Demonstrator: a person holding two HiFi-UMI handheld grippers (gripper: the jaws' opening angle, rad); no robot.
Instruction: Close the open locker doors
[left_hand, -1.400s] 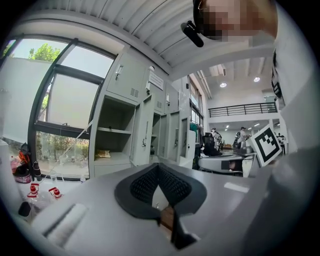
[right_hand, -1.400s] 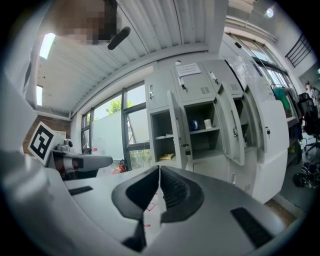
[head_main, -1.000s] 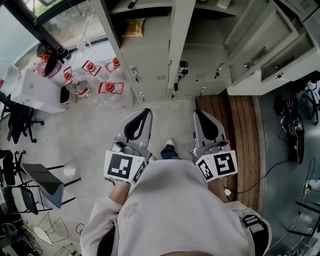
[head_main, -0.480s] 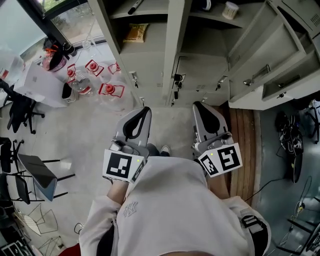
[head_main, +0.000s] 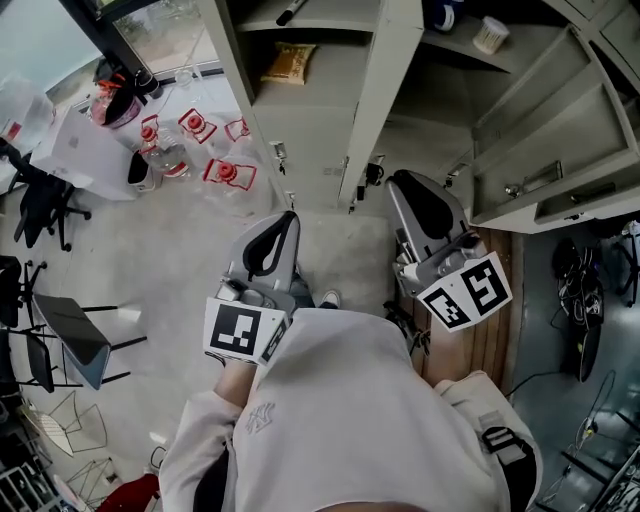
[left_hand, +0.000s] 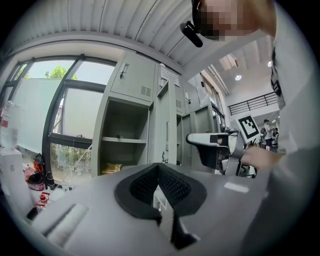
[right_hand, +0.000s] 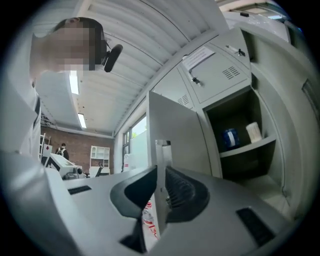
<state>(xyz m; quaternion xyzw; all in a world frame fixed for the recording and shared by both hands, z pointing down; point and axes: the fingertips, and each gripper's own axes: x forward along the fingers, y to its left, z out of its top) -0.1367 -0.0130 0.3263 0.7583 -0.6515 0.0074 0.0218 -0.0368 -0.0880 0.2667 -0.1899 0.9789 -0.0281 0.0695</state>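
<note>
So the open locker door (head_main: 385, 90) sticks straight out of the bank of grey lockers (head_main: 300, 130), right in the middle of the head view, seen edge-on. In the right gripper view that same door edge sits dead ahead, lined up with the slit between the jaws, latch plate showing.

Right gripper (head_main: 400, 182) points level at the lockers, near the door's lower edge. Its jaws are together with nothing clamped. I can't say whether it touches the door. Left gripper (head_main: 290, 215) is just beside it, also aimed at the lockers, jaws together and empty too.

More open doors (head_main: 540, 150) hang out on the right. Behind the middle door there's a shelf with a white cup (head_main: 490, 35) and a blue can (head_main: 440, 15). The left compartment has a yellow snack bag (head_main: 283, 62), print too small to read.

There's a paper notice (right_hand: 199, 56) on an upper locker, unreadable. Each gripper cube (head_main: 243, 332) carries black-and-white square markers. Big water bottles with red caps (head_main: 225, 175) stand on the floor to the left.
</note>
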